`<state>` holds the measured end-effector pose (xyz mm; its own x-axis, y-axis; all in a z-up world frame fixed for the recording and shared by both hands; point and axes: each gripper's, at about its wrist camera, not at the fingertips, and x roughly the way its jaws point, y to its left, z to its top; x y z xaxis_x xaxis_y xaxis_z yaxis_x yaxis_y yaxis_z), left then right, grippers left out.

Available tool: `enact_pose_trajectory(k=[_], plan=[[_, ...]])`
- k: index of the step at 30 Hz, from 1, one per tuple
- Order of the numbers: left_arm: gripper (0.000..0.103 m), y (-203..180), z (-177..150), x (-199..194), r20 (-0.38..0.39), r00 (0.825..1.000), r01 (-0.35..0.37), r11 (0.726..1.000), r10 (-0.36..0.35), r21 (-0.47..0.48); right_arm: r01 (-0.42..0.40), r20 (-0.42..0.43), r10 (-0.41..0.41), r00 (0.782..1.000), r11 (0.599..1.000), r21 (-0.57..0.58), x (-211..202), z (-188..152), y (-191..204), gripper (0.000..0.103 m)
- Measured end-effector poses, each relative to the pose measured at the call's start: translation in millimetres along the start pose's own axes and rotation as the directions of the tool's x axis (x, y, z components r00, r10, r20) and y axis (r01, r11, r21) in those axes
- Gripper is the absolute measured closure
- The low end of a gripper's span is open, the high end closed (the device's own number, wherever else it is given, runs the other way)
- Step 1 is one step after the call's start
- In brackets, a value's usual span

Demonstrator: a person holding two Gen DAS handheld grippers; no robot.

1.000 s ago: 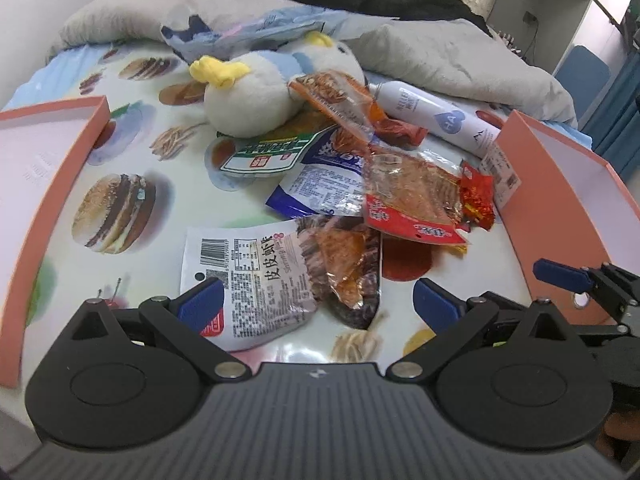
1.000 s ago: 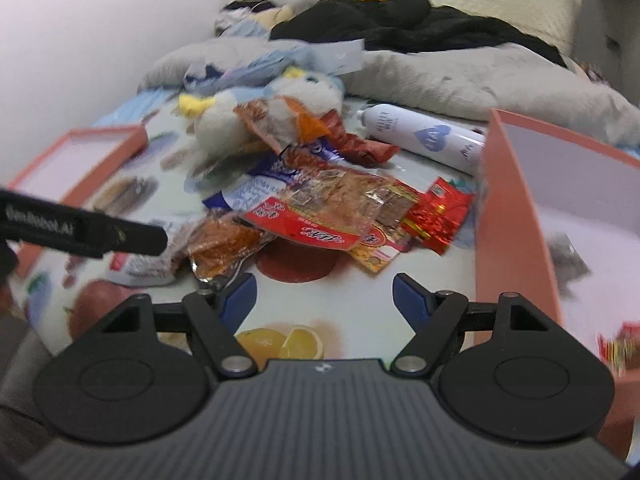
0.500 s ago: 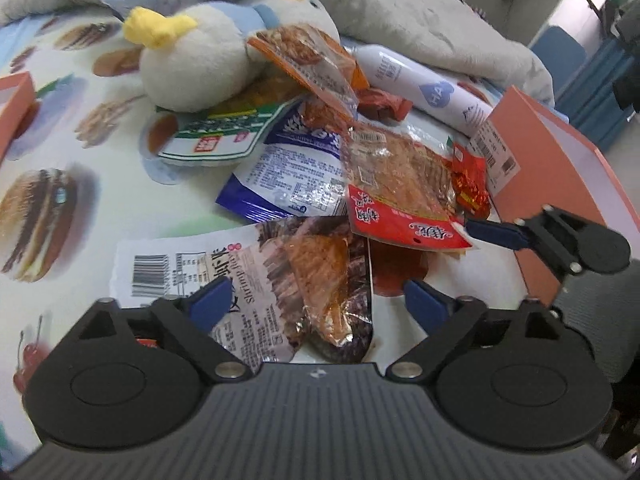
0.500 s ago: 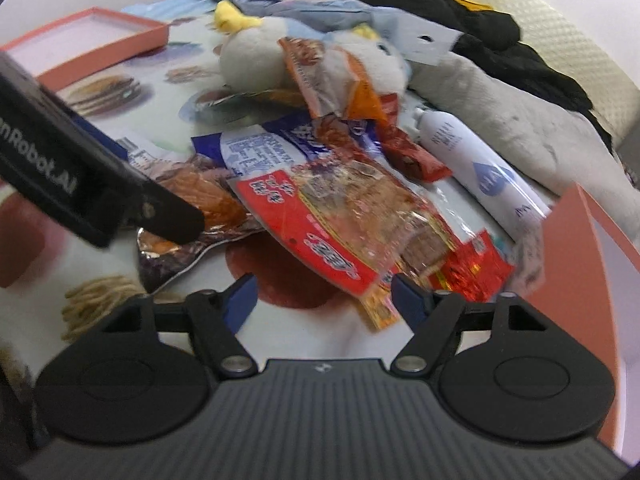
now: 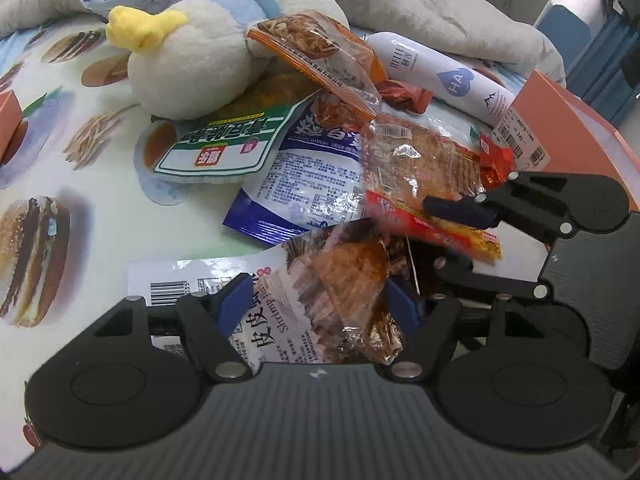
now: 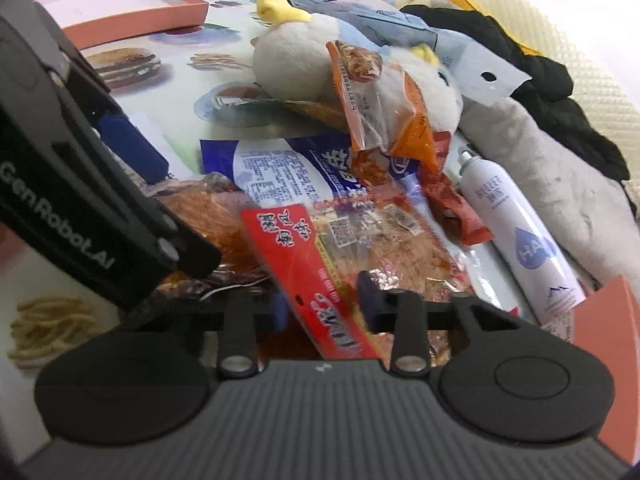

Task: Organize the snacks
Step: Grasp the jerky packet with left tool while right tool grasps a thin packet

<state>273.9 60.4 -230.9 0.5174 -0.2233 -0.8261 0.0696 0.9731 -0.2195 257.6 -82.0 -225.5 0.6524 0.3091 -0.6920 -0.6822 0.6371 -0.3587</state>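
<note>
Pick-up step. Right gripper (image 6: 322, 306) has just closed on the red-edged snack packet (image 6: 320, 264) atop the pile; left gripper (image 5: 318, 306), closing, straddles the shrimp-chip packet (image 5: 304, 300) (pads not visibly pressing). Next: lift toward orange box (image 5: 576, 120).

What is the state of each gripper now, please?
Left gripper: jaws just closing around the shrimp snack packet; grip cannot be told.
Right gripper: jaws just closed on the red-edged snack packet.
</note>
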Motion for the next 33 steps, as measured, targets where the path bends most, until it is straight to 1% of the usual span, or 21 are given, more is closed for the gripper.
enact_pose_trajectory(k=[1,3,5,7,15,18,22,24,26,28,30,31,33], plan=[[0.027,-1.3,0.3,0.5,-0.004,1.000,-0.003,1.000,0.003,0.015,0.006,-0.008,-0.006,1.000,1.000,-0.006,1.4,0.0,1.3,0.089],[0.027,-2.5,0.6,1.1,-0.007,1.000,-0.003,1.000,0.004,0.023,0.016,-0.012,-0.017,1.000,1.000,-0.013,0.7,-1.4,4.3,0.092],[0.027,-0.8,2.0,1.4,-0.008,1.000,0.004,1.000,-0.004,0.015,0.023,-0.013,-0.023,1.000,1.000,0.006,-2.3,-2.3,3.2,0.099],[0.027,0.4,2.5,1.0,-0.005,1.000,0.010,1.000,-0.010,0.014,0.020,-0.012,-0.020,1.000,0.999,0.035,-6.9,-3.5,-0.1,0.099],[0.026,1.7,-1.8,-9.2,0.014,0.999,0.029,1.000,-0.029,0.002,0.053,0.006,-0.054,0.999,0.991,0.123,-28.4,-8.6,-8.0,0.100],[0.025,-2.3,-1.8,-18.3,0.045,0.999,0.025,1.000,-0.025,0.001,0.060,0.020,-0.064,0.998,0.986,0.155,-37.6,-11.1,-11.2,0.100],[0.024,-10.8,-3.5,-19.1,0.044,0.999,0.027,1.000,-0.028,0.017,0.069,0.031,-0.077,0.997,0.975,0.210,-49.1,-15.2,-16.3,0.100],[0.021,-16.7,-6.2,-14.0,0.037,0.999,0.001,0.999,-0.003,0.044,0.073,0.036,-0.083,0.996,0.971,0.229,-55.2,-17.6,-17.8,0.100],[0.021,-27.1,-10.4,-11.9,0.042,0.998,-0.049,0.992,0.044,0.112,0.078,0.041,-0.091,0.995,0.966,0.247,-61.4,-19.8,-18.8,0.100],[0.021,-34.3,-15.7,-13.0,0.063,0.996,-0.069,0.986,0.060,0.150,0.082,0.039,-0.096,0.995,0.961,0.264,-67.0,-22.6,-20.2,0.100],[0.021,-40.1,-19.6,-10.1,0.067,0.994,-0.094,0.978,0.083,0.185,0.084,0.038,-0.099,0.994,0.955,0.285,-72.0,-26.7,-21.7,0.100],[0.021,-41.9,-21.0,-9.3,0.073,0.993,-0.102,0.976,0.089,0.193,0.084,0.038,-0.100,0.994,0.952,0.294,-73.8,-28.3,-21.7,0.100],[0.022,-41.3,-22.7,-7.1,0.079,0.993,-0.106,0.978,0.093,0.179,0.084,0.034,-0.100,0.994,0.945,0.315,-76.8,-33.2,-22.1,0.100]])
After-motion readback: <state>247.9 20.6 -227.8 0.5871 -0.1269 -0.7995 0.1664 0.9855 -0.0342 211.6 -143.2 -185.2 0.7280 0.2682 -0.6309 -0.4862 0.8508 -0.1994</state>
